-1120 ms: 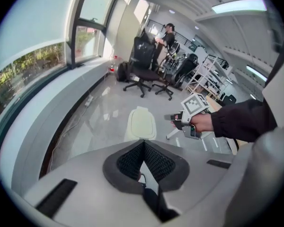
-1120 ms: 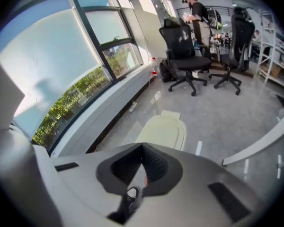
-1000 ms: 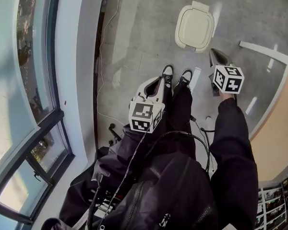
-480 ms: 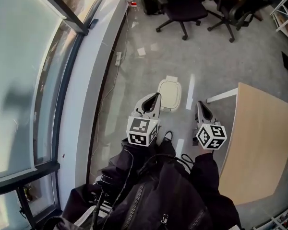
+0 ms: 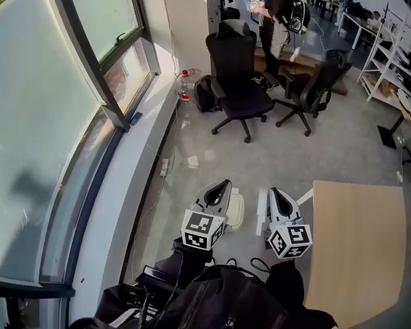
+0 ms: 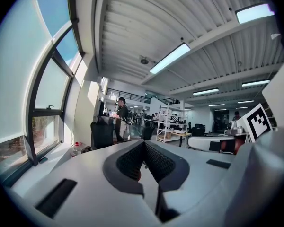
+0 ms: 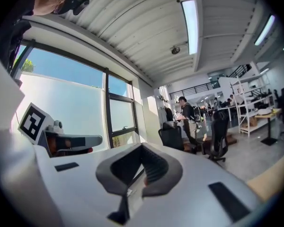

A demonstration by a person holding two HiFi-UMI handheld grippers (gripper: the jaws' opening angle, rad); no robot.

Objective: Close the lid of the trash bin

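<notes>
Left hand-held gripper (image 5: 224, 184): jaws found together, empty; right hand-held gripper (image 5: 273, 192) likewise. Trash bin (image 5: 237, 211) (partly hidden) is seen between them.

Bright daylight, sharp focus, fisheye-warped dark edges.

Left claw (image 6: 143, 150) and right claw (image 7: 142, 152): grey moulded plastic shells, matt, smooth. Pads (image 6: 129, 163): dark, rubbery-looking, finely ribbed. Bin lid (image 5: 236, 212): cream plastic, slight sheen. Floor (image 5: 315, 149): grey, smooth, glossy, shows reflections. Surface (image 5: 359, 245): pale wood-look top, matt. Chairs (image 5: 236, 74): black, cloth-like, matt. Jacket (image 5: 226, 300): black cloth, faint sheen. Window (image 5: 34, 129): glass, frosted lower pane. Ceiling (image 6: 132, 27): white ribbed sheet, matt.
</notes>
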